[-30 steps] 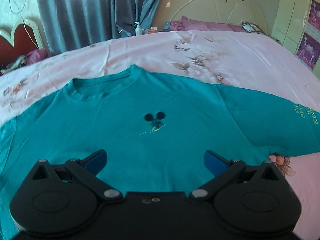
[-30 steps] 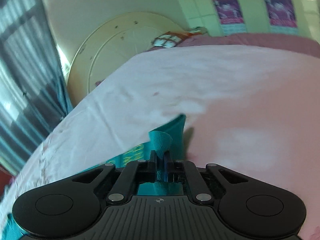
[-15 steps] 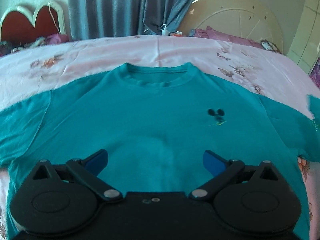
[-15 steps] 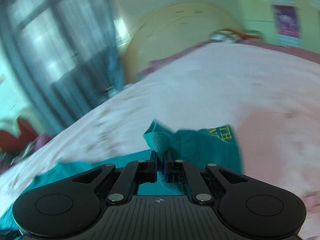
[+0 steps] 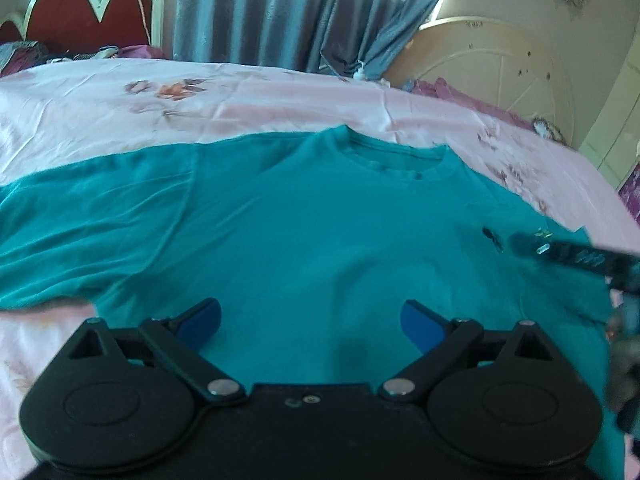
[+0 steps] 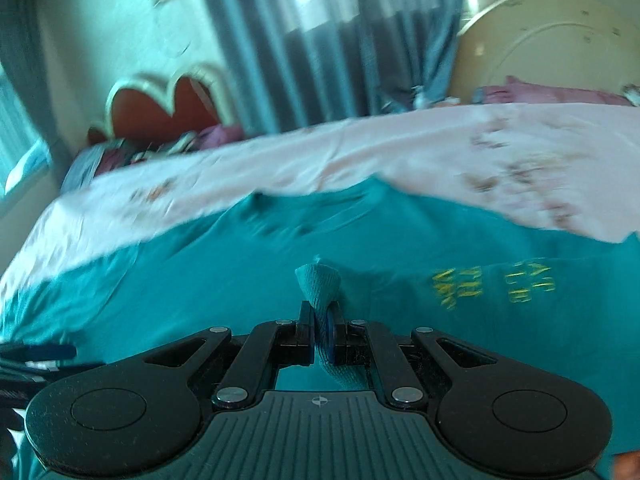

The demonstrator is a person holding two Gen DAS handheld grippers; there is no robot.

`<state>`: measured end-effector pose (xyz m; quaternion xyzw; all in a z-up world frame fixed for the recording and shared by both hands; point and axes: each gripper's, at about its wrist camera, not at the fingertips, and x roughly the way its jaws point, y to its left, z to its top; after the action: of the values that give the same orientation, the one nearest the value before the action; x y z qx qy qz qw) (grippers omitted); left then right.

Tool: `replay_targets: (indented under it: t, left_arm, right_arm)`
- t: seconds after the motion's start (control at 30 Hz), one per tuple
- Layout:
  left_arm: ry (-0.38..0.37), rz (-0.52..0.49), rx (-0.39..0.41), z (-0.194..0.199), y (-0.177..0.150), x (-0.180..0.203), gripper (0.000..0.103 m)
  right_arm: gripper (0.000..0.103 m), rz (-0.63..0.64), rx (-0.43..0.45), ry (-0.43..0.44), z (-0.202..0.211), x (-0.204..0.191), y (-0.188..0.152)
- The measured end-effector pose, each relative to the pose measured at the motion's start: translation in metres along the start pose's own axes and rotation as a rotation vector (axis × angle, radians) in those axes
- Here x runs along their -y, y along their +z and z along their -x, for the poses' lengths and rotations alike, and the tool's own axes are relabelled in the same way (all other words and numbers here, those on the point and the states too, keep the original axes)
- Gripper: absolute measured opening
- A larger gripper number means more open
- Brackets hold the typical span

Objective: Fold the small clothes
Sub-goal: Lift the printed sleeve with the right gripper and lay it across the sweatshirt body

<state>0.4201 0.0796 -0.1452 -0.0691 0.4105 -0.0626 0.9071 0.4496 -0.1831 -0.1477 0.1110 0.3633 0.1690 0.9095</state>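
Teal T-shirt point(image 5: 304, 232) on pale pink floral bedsheet point(image 5: 248, 104).
Yellow lettering point(image 6: 496, 282) on sleeve; small black motif point(image 5: 491, 237) on chest; grey-blue curtains point(image 5: 280, 12); blue pads point(image 5: 420, 322).

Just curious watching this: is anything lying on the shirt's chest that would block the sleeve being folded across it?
Nothing visible does. The right gripper is shut on the sleeve cuff, carrying it over the teal T-shirt. The chest is bare fabric. The left gripper, its jaws closing on nothing, hovers above the lower front.

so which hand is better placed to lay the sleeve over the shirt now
Right. The right gripper is already shut on the sleeve above the shirt. The left gripper is closing on nothing.
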Motion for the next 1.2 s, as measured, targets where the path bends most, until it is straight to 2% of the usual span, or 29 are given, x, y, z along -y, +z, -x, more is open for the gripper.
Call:
replay_targets:
  t: [0.17, 0.33, 0.4, 0.47, 0.5, 0.6, 0.67, 0.7, 0.8, 0.83, 0.87, 0.93, 1.03, 1.1, 1.2]
  left_arm:
    - [-0.003, 0.020, 0.021, 0.007, -0.001, -0.022, 0.095]
    - [-0.014, 0.019, 0.002, 0.004, 0.002, -0.026, 0.094]
    - [-0.040, 0.017, 0.004, 0.002, 0.005, -0.022, 0.094]
    - [-0.082, 0.020, 0.005, -0.001, 0.008, -0.015, 0.094]
    - [-0.114, 0.024, 0.003, -0.005, 0.011, -0.009, 0.094]
    - [-0.209, 0.026, -0.007, -0.021, 0.017, 0.014, 0.094]
    - [-0.245, 0.013, -0.029, -0.036, 0.019, 0.028, 0.090]
    - [-0.255, -0.001, -0.048, -0.045, 0.019, 0.037, 0.083]
    - [-0.281, -0.022, -0.102, -0.068, 0.019, 0.053, 0.067]
    - [-0.292, -0.027, -0.117, -0.073, 0.019, 0.057, 0.055]
    - [-0.305, -0.033, -0.130, -0.079, 0.018, 0.060, 0.049]
    - [-0.313, -0.048, -0.146, -0.086, 0.017, 0.066, 0.032]
    - [-0.315, -0.082, -0.140, -0.092, 0.015, 0.075, 0.017]
    - [-0.309, -0.099, -0.135, -0.094, 0.016, 0.079, 0.010]
    - [-0.323, -0.093, -0.114, -0.089, 0.020, 0.074, 0.006]
  right_arm:
    - [0.005, 0.013, -0.040, 0.047, -0.030, -0.030, -0.013]
    - [0.005, 0.005, -0.049, 0.015, -0.043, -0.041, -0.027]
    - [0.021, 0.021, -0.047, 0.019, -0.035, -0.043, -0.029]
    - [0.070, 0.032, 0.030, -0.011, -0.012, -0.042, -0.029]
    - [0.077, 0.032, 0.057, -0.018, -0.002, -0.039, -0.031]
    - [0.075, 0.002, 0.099, -0.026, 0.028, -0.018, -0.034]
    - [0.043, -0.038, 0.062, -0.054, 0.043, 0.005, -0.038]
    - [0.040, -0.057, 0.038, -0.073, 0.049, 0.016, -0.042]
    - [0.040, -0.095, -0.006, -0.155, 0.072, 0.051, -0.056]
    - [0.040, -0.112, -0.024, -0.178, 0.079, 0.062, -0.061]
    - [0.040, -0.133, -0.030, -0.213, 0.085, 0.075, -0.067]
    - [0.040, -0.183, -0.018, -0.294, 0.096, 0.095, -0.073]
    - [0.040, -0.282, 0.032, -0.412, 0.106, 0.124, -0.076]
    - [0.040, -0.302, 0.035, -0.411, 0.103, 0.135, -0.076]
    - [0.040, -0.291, 0.008, -0.396, 0.092, 0.140, -0.075]
